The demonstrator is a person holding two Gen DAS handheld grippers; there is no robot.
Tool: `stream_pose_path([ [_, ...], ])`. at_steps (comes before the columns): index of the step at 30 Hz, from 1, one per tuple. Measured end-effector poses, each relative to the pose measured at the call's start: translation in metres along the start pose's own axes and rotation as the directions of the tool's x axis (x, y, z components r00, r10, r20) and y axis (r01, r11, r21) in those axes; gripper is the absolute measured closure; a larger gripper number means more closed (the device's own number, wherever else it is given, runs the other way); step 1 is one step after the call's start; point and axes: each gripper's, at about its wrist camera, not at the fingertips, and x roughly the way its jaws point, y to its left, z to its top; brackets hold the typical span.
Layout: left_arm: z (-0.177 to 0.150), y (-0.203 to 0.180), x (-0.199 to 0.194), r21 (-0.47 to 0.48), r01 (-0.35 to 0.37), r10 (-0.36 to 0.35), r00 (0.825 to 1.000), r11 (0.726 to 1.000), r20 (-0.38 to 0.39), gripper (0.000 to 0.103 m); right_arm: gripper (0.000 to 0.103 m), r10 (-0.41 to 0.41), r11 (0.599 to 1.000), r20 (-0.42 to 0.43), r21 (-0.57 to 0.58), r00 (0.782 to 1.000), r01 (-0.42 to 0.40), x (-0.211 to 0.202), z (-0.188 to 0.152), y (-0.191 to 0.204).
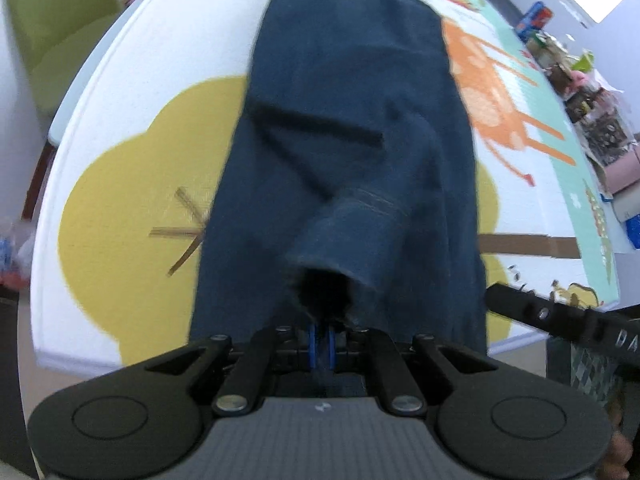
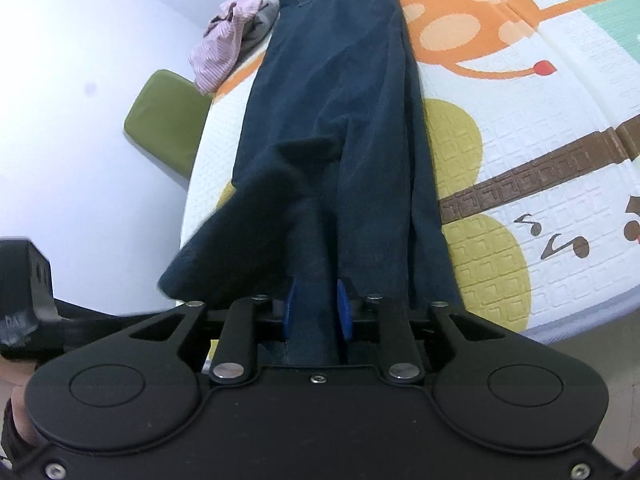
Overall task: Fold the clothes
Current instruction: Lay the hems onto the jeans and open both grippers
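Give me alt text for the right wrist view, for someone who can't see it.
Dark blue jeans stretch away across a cartoon play mat, their near end lying between the blue pads of the right claw, which stand slightly apart. A pink striped garment lies bunched at the mat's far edge beside a green chair.

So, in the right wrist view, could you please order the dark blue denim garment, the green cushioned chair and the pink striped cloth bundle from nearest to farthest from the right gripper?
1. Dark blue denim garment: between the right gripper's blue pads.
2. Green cushioned chair: left, beyond the mat's edge.
3. Pink striped cloth bundle: far upper left.
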Motion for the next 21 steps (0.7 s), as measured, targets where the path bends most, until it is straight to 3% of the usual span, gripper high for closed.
stream_pose_path([
  [7,-0.016,0.028,-0.004,-0.074,0.016,-0.017,1.000,0.997,-0.008,0.087,0.075,-0.047,0.999,-0.057,-0.017,0.997,0.046,0.015,-0.006,0.007],
  [9,-0.017,0.030,-0.012,-0.075,0.023,-0.022,1.000,0.997,0.017,0.080,0.073,-0.055,0.998,-0.070,-0.019,0.996,0.054,0.018,-0.007,0.009],
  [12,-0.013,0.033,-0.021,-0.077,0.032,-0.027,0.998,0.997,0.064,0.060,0.071,-0.063,0.998,-0.079,-0.022,0.995,0.061,0.020,-0.009,0.010],
  [21,0.021,0.025,-0.020,0.017,0.032,-0.034,0.979,0.999,0.200,0.049,0.070,-0.100,0.995,-0.090,0.007,0.991,0.101,0.012,-0.019,0.003],
])
